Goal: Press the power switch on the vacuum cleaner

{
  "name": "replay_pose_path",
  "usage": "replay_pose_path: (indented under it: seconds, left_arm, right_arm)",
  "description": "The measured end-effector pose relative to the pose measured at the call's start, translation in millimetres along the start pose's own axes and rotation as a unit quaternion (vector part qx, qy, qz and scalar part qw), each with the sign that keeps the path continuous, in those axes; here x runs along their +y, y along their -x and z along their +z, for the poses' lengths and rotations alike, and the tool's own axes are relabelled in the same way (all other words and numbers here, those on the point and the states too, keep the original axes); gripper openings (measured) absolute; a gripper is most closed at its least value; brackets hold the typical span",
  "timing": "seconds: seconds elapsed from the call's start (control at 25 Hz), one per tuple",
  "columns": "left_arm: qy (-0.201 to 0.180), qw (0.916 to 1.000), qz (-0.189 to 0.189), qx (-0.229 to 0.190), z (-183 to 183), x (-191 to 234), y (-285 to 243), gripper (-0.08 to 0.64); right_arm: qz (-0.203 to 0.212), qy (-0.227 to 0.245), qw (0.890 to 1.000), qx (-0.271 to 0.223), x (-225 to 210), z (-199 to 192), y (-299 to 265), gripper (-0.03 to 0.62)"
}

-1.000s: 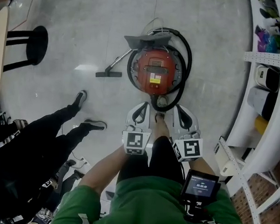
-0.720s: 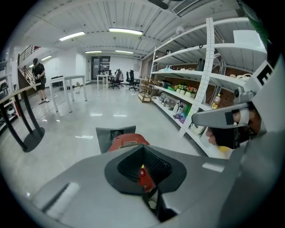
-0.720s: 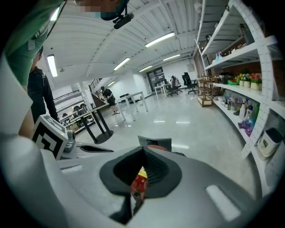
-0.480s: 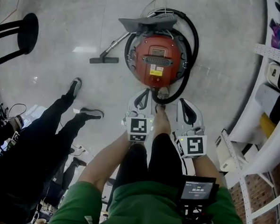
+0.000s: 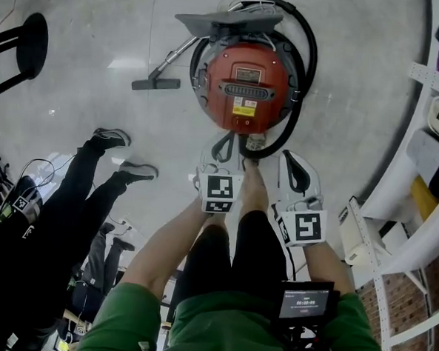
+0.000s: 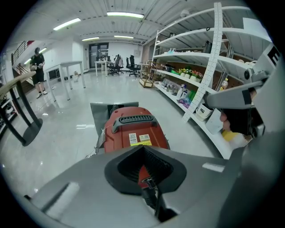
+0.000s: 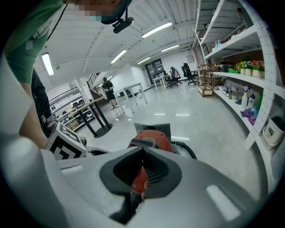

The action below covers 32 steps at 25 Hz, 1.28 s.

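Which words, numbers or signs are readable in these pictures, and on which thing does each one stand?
No text can be read clearly.
Stickers on the vacuum: print too small.
Screen at the person's chest: pale digits, blurred.
Marker cubes: square patterns only, no words.
Shelf goods: labels too small.

Red vacuum cleaner [image 5: 246, 80], black hose [image 5: 309, 58], yellow-and-white label [image 5: 244, 107]. Pale grey left gripper [image 5: 222, 147] and right gripper [image 5: 295, 167], each bearing black-and-white square markers. Green shirt [image 5: 225, 329], black trousers [image 5: 238, 255], glossy light-grey floor [image 5: 102, 34].
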<state>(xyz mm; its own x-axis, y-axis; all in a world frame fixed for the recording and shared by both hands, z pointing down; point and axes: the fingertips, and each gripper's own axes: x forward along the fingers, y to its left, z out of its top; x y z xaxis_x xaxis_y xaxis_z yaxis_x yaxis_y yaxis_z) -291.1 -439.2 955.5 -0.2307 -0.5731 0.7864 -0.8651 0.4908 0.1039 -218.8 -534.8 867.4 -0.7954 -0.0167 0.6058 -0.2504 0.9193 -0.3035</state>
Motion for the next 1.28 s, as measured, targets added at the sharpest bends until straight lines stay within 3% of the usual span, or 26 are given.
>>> replay_pose_path:
  seconds: [0.56,1.28]
  left_arm:
    - [-0.012,0.9987,0.01,0.049,-28.9,6.9,-39.5,0.009]
    - [-0.021,0.999,0.005,0.039,-29.2,8.0,-43.4,0.012]
  right_arm:
    - [-0.006,-0.02,0.999,0.024,-11.8,-27.5,-7.1,0.002]
    - [-0.011,-0.031,0.999,0.034,-19.2,-35.6,-12.5,0.002]
